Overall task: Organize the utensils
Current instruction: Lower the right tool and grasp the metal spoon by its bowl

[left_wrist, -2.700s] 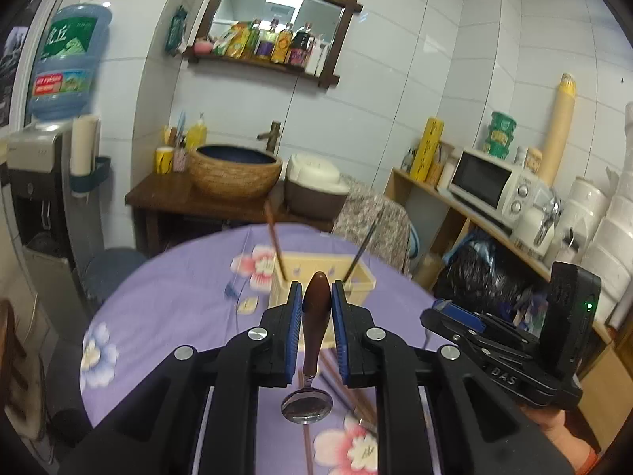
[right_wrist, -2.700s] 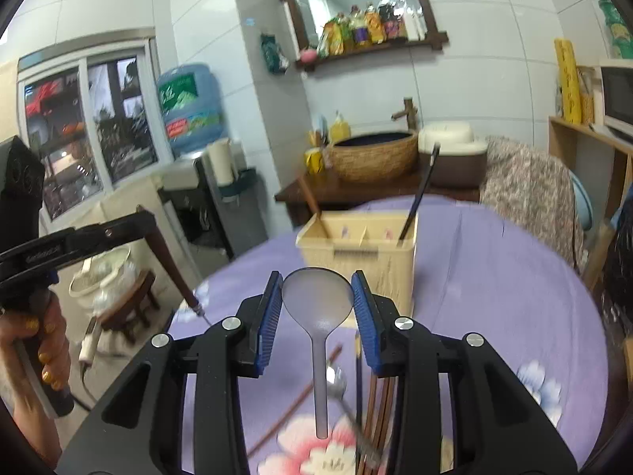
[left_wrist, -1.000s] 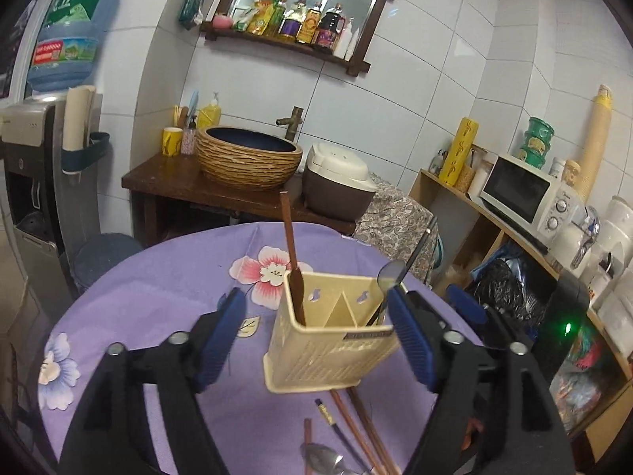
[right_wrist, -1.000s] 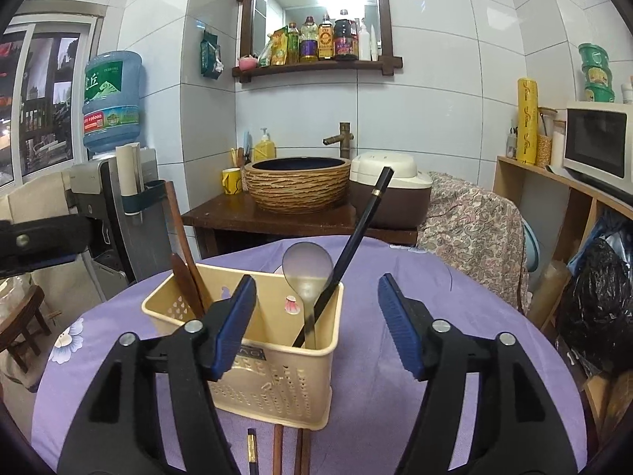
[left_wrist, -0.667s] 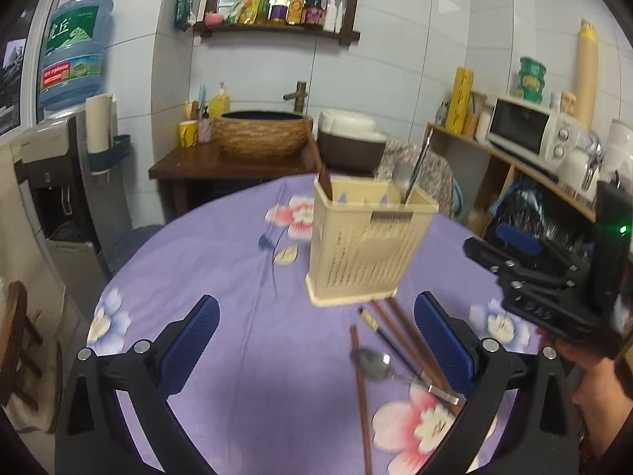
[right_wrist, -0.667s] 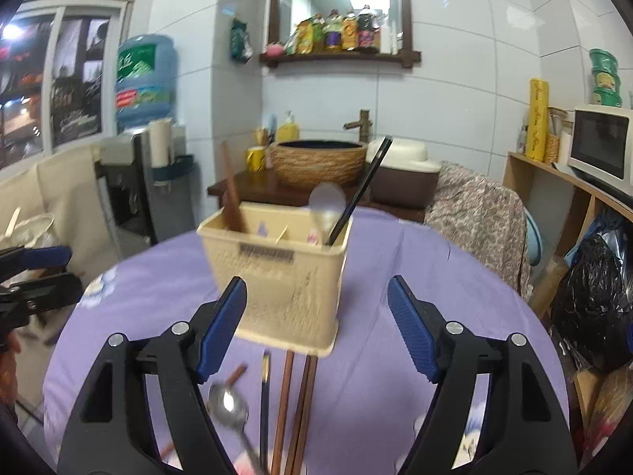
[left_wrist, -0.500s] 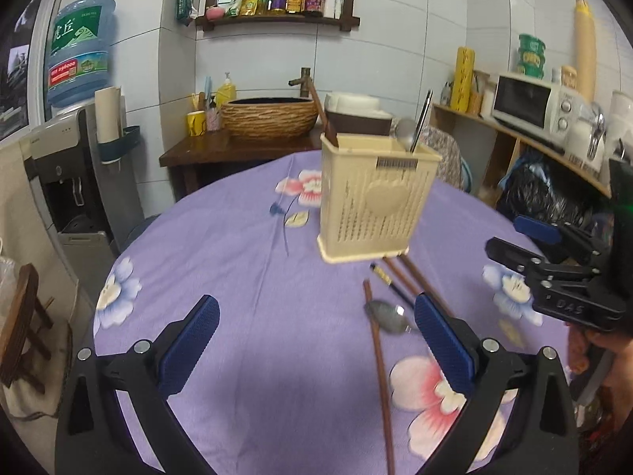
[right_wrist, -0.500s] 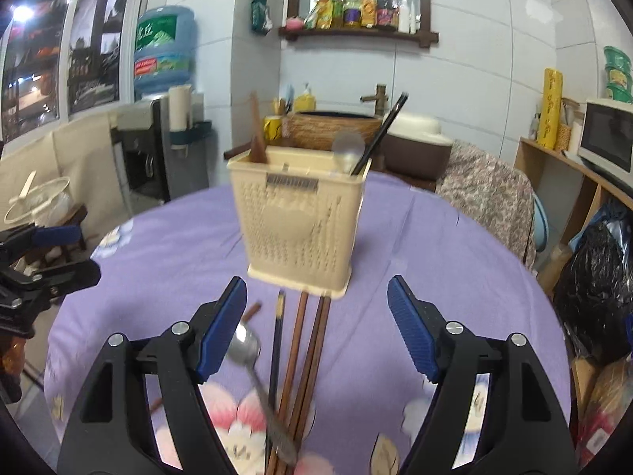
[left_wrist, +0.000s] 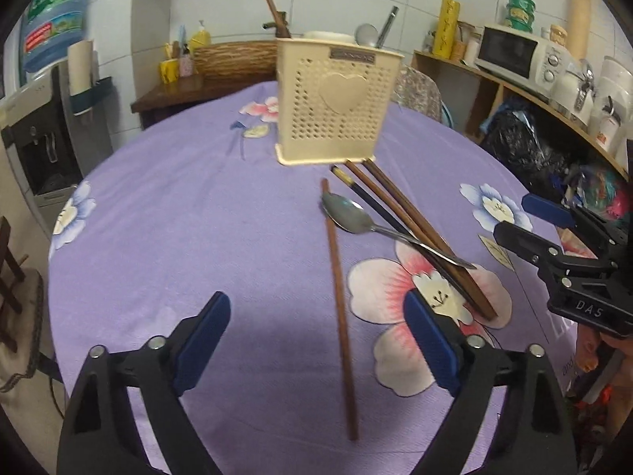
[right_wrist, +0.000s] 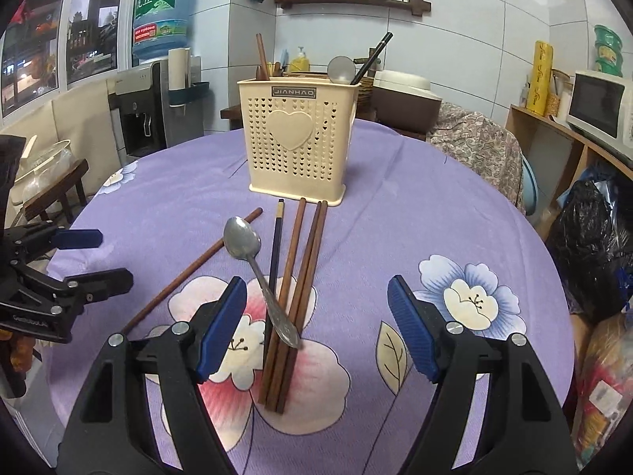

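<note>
My right tool [right_wrist: 316, 328] spread wide and empty at lower frame, metal spoon [right_wrist: 253, 261] and chopsticks [right_wrist: 292, 289] between its fingers, left tool [left_wrist: 316, 340] likewise open, cream utensil caddy [right_wrist: 298, 140] upper centre on desk [right_wrist: 435, 217]

Both hands are empty now! The left gripper [left_wrist: 316, 340], which was clamped on a brown-handled spoon, is spread wide, and that brown handle [left_wrist: 281, 31] now pokes up from the left side of the holder [left_wrist: 336, 103]. The right gripper [right_wrist: 316, 324] has let go of the translucent ladle [right_wrist: 342, 69], now standing in the holder beside the black chopstick [right_wrist: 372, 57]. Both grippers have backed away from the holder and dropped low over the counter [right_wrist: 435, 217], the right one above the loose chopsticks [right_wrist: 294, 277] and metal spoon [right_wrist: 253, 261].
</note>
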{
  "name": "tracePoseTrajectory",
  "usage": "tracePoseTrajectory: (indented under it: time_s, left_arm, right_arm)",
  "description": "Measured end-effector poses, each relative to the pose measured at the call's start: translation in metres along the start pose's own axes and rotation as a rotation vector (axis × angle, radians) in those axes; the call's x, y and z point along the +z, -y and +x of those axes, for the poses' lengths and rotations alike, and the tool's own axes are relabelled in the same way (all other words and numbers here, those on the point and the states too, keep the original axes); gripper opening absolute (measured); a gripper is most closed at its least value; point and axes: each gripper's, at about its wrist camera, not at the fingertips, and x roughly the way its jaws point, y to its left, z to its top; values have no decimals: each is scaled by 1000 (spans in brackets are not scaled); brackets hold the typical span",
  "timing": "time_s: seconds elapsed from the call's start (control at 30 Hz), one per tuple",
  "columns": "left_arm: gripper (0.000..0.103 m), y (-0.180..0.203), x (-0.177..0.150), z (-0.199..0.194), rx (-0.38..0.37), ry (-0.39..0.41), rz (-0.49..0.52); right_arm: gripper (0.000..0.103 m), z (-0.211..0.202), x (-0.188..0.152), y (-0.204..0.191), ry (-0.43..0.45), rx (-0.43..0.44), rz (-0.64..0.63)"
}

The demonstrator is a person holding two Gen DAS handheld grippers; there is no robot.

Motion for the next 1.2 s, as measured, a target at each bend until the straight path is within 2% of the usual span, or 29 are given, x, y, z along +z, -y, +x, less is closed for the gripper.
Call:
tracePoseTrajectory:
  time_s: [0.13, 0.2, 0.33, 0.37, 0.47, 0.57, 0.63, 0.7, 0.8, 0.9, 1.03, 1.07, 1.17, 1.2]
  left_arm:
    - [71, 16, 4, 18, 5, -57, 51]
    - [55, 22, 7, 31, 18, -86, 74]
    - [34, 23, 9, 53, 22, -144, 48]
    - [30, 21, 9, 54, 27, -135, 39]
    - [8, 15, 10, 55, 69, -134, 21]
    - [8, -2, 9, 52, 64, -131, -35]
    - [8, -15, 6, 48, 94, -128, -57]
    - [8, -28, 3, 44, 91, -129, -89]
    - [8, -38, -1, 38, 104, -130, -104]
    - [8, -42, -3, 35, 94, -128, -115]
    - [10, -44, -3, 34, 79, -129, -124]
    - [15, -45, -3, 35, 71, -129, -126]
    - [45, -47, -3, 31, 67, -118, -140]
    - [47, -48, -3, 29, 63, -110, -146]
  right_arm:
    - [74, 0, -1, 4, -1, 5, 17]
    - [74, 1, 1, 6, -5, 10, 24]
    - [74, 3, 5, 7, -12, 17, 29]
    - [74, 3, 5, 7, -12, 18, 28]
    - [74, 5, 8, 4, -15, 25, 19]
    - [73, 10, 13, -4, -26, 64, -6]
    - [70, 19, 17, -14, -50, 142, -36]
    - [66, 33, 23, -26, -91, 236, -80]
    - [66, 57, 33, -44, -136, 313, -166]
    - [66, 84, 46, -61, -183, 355, -242]
    - [66, 118, 57, -69, -236, 330, -268]
    - [66, 127, 60, -69, -248, 315, -269]
    - [66, 140, 64, -72, -275, 335, -263]
    - [65, 143, 65, -73, -280, 334, -266]
